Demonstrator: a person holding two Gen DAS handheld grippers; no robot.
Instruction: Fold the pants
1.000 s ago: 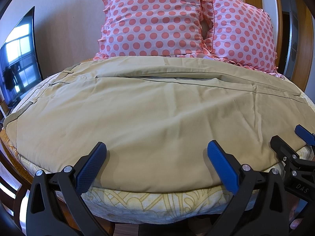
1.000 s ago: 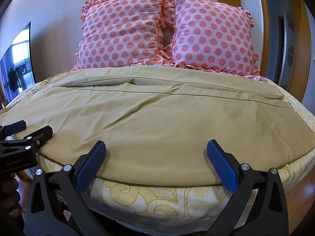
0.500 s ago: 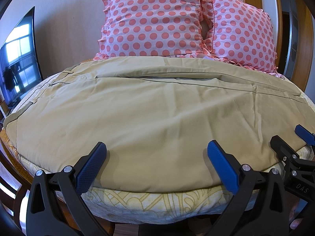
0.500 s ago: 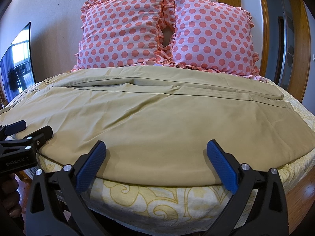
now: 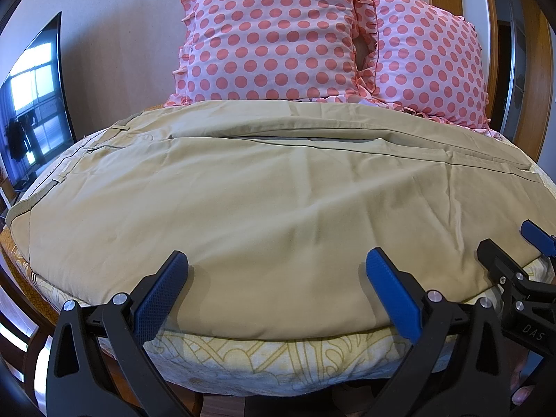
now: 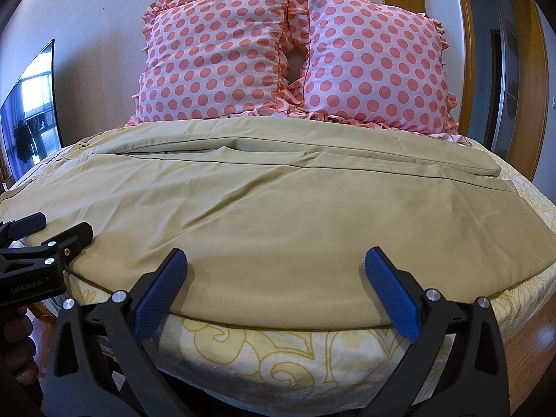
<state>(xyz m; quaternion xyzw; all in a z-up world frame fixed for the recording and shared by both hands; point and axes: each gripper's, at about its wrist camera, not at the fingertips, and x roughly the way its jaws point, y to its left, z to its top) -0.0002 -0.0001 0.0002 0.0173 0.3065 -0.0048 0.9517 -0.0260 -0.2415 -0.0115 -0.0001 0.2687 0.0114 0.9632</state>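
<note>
Bed (image 6: 278, 358), spotted pillows (image 6: 215, 59) behind khaki pants (image 6: 295, 222), both grippers' fingers (image 5: 392, 288) apart

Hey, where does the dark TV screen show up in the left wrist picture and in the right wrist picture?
Left wrist: the TV screen sits at the far left edge, at mid-height.
Right wrist: the TV screen is again at the left edge.
Shared landmark: the polka-dot pillows at top centre, behind the pants.
</note>
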